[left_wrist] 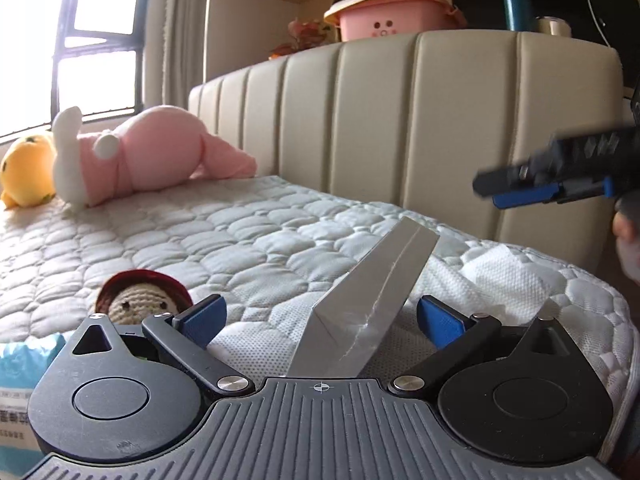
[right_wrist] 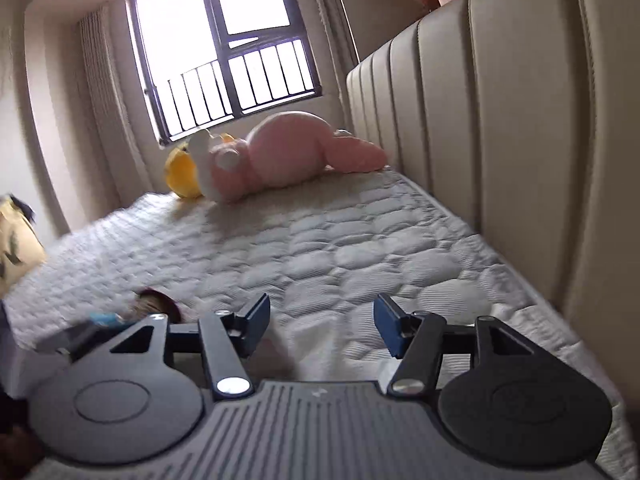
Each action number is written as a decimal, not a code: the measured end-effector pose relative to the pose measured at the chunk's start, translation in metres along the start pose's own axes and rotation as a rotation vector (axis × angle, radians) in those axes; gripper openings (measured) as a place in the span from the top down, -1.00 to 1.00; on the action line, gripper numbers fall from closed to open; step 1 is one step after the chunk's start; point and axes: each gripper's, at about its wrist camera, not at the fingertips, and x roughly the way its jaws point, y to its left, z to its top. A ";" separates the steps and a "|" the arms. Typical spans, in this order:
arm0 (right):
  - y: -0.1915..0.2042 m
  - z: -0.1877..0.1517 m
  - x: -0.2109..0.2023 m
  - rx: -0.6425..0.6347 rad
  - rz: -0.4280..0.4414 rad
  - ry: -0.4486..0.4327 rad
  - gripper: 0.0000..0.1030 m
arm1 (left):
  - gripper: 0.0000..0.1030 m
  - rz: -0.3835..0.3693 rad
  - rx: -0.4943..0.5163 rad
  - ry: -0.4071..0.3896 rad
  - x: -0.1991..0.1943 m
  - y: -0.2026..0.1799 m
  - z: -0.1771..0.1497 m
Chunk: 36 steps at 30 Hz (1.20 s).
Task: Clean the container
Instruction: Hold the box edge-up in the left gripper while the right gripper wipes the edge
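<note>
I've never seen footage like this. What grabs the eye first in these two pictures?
The big pink plush toy lying on the white quilted mattress under the bright window, with a yellow plush beside it. Close up, a shiny grey metal piece rises between the open blue pads of the left tool. The right tool, also open, hovers empty over the mattress.
</note>
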 end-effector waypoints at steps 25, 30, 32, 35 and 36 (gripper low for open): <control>0.065 0.011 0.030 0.100 0.434 0.024 0.92 | -1.00 -0.019 -0.107 -0.108 0.020 0.016 0.007; 0.086 0.005 0.046 0.031 0.396 0.080 0.91 | -1.00 -0.061 -0.130 -0.090 0.020 0.017 0.005; 0.079 0.002 0.050 0.049 0.367 0.096 0.91 | -1.00 -0.070 -0.137 -0.082 0.022 0.019 0.005; 0.064 -0.002 0.046 0.077 0.332 0.090 0.91 | -1.00 -0.072 -0.144 -0.065 0.024 0.020 0.004; 0.059 -0.003 0.044 0.081 0.318 0.086 0.92 | -1.00 -0.073 -0.146 -0.061 0.024 0.020 0.003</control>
